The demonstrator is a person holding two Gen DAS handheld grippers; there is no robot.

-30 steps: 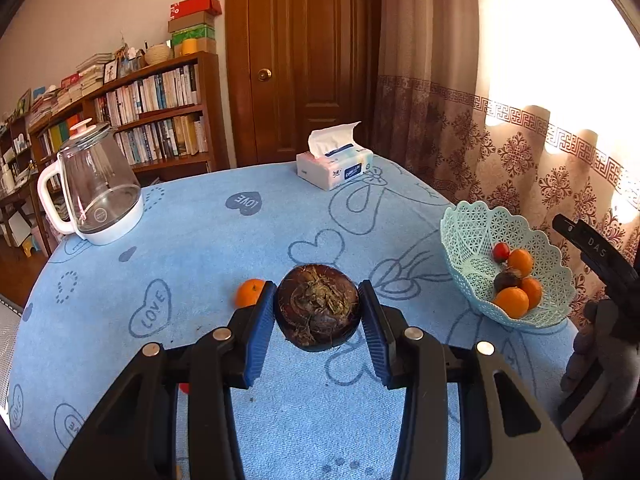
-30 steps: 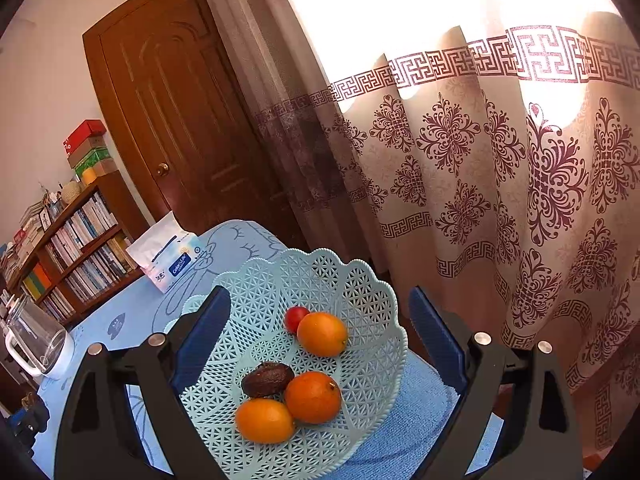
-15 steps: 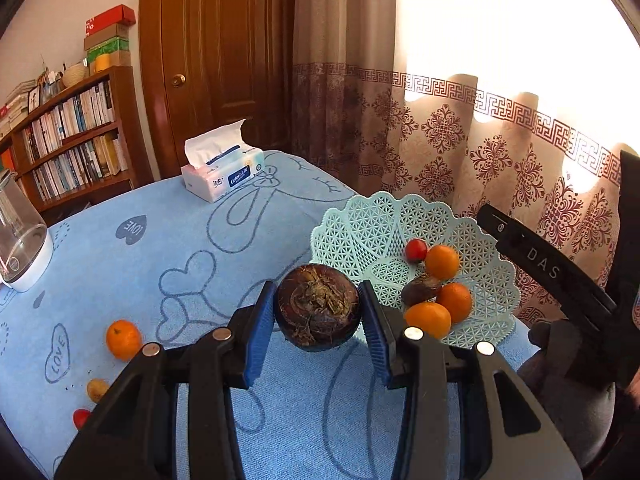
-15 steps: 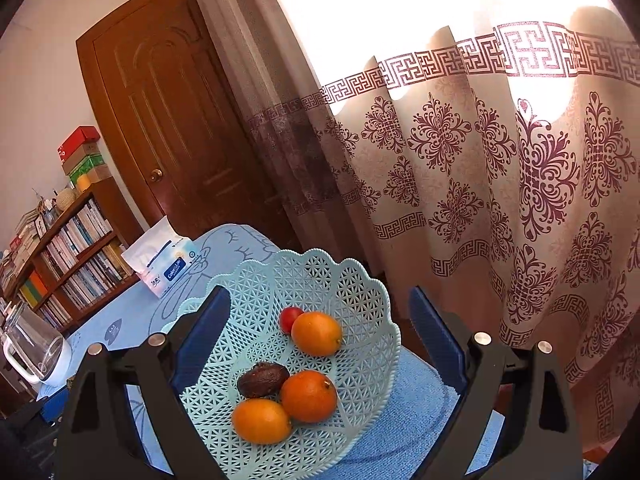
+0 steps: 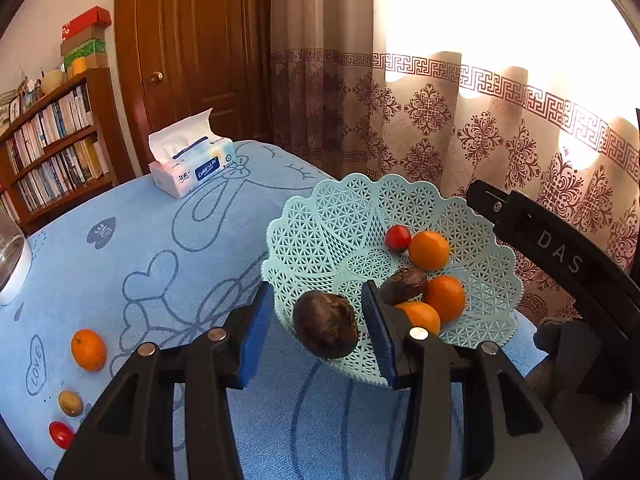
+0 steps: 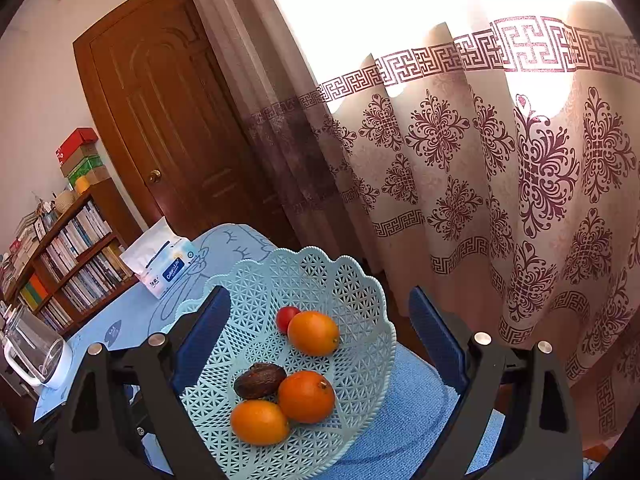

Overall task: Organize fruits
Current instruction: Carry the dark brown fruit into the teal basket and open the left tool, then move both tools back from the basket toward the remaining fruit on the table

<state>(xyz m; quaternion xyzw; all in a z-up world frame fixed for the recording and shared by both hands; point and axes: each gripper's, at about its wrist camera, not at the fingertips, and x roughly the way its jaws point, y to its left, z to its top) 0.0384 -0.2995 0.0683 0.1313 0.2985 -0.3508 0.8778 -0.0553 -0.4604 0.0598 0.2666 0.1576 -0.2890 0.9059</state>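
My left gripper (image 5: 316,324) is open over the near rim of the pale green lattice basket (image 5: 320,224). A dark brown round fruit (image 5: 325,323) sits between its blue pads, apart from both. In the basket lie three oranges (image 5: 429,250), a small red fruit (image 5: 397,237) and a dark wrinkled fruit (image 5: 404,285). On the blue tablecloth at the left lie an orange (image 5: 88,349), a small tan fruit (image 5: 70,403) and a small red fruit (image 5: 61,434). My right gripper (image 6: 320,336) is open and empty, its fingers on either side of the basket (image 6: 352,280).
A tissue box (image 5: 192,164) stands at the table's far side. A glass kettle (image 6: 32,350) stands at the far left. A bookshelf (image 5: 52,140), a wooden door (image 5: 192,52) and patterned curtains (image 5: 440,128) lie beyond the table.
My left gripper moved right to the basket and opened; the dark fruit, gripped before, now sits loose between the pads. My right gripper stayed open around the basket.
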